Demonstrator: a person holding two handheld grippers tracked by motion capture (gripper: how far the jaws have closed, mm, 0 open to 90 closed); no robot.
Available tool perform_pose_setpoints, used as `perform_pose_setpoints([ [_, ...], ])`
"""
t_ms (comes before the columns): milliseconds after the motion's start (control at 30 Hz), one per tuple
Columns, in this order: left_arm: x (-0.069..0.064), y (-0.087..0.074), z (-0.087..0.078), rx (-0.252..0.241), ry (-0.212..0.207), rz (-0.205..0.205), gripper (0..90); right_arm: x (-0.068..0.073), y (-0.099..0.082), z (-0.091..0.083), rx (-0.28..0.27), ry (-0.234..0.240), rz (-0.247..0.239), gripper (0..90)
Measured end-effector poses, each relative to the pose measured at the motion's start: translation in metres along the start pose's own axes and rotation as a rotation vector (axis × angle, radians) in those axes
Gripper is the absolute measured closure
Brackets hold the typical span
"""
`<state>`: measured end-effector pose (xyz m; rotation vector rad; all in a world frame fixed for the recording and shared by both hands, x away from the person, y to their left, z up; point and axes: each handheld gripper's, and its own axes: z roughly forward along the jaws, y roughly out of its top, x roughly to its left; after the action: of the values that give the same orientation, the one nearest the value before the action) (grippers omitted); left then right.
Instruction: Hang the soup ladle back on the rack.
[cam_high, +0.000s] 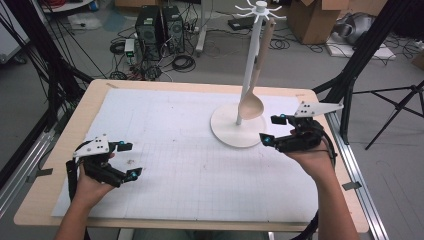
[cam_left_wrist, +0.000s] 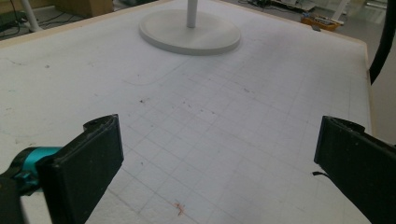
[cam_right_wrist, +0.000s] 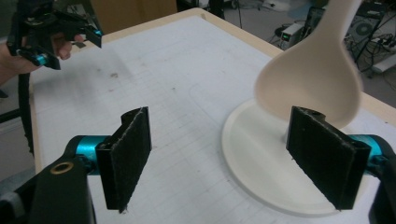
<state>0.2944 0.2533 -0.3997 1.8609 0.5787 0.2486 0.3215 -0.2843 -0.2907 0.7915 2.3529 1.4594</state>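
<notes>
Both jaws spread and empty; right gripper (cam_high: 268, 129) near pale wooden spoon (cam_high: 251, 104) hanging on white rack (cam_high: 239, 131) (could swing off if bumped).

Pale wooden spoon (cam_high: 251, 104), white stand (cam_high: 239, 131)

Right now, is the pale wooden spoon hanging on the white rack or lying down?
Hanging: the pale wooden spoon dangles bowl-down from the white rack, above its round base.

Wooden spoon (cam_high: 251, 102) on white stand (cam_high: 239, 131), right gripper (cam_high: 270, 130) just beside.
</notes>
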Motion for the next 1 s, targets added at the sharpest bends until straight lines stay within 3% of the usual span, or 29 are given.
perform_pose_setpoints([
  [100,0.001,0.000,0.000,-0.001,-0.001,0.001,1.7,0.005,-0.008,0.000,-0.014,0.009,-0.003,20.5],
  [267,0.000,-0.001,0.000,-0.007,-0.007,-0.001,1.7,0.018,-0.036,0.003,-0.064,0.024,0.017,16.7],
  [367,-0.001,-0.001,0.000,-0.006,-0.009,0.000,1.7,0.024,-0.048,0.008,-0.056,0.059,0.012,16.7],
  [467,0.000,-0.002,0.002,0.000,-0.011,0.003,1.7,0.027,-0.056,0.010,-0.043,0.056,0.006,15.5],
  [633,0.000,-0.003,0.005,0.005,-0.016,-0.002,1.7,0.027,-0.073,0.012,-0.033,0.034,0.023,13.7],
  [800,0.000,-0.003,0.004,0.001,-0.019,-0.003,1.7,0.029,-0.078,0.013,-0.031,0.027,0.021,12.1],
  [900,0.000,-0.003,0.007,0.014,-0.021,0.002,1.7,0.028,-0.080,0.016,0.014,0.001,0.005,11.2],
  [1000,0.000,-0.003,0.008,0.019,-0.020,0.000,1.7,0.026,-0.082,0.017,0.016,-0.001,0.002,10.8],
])
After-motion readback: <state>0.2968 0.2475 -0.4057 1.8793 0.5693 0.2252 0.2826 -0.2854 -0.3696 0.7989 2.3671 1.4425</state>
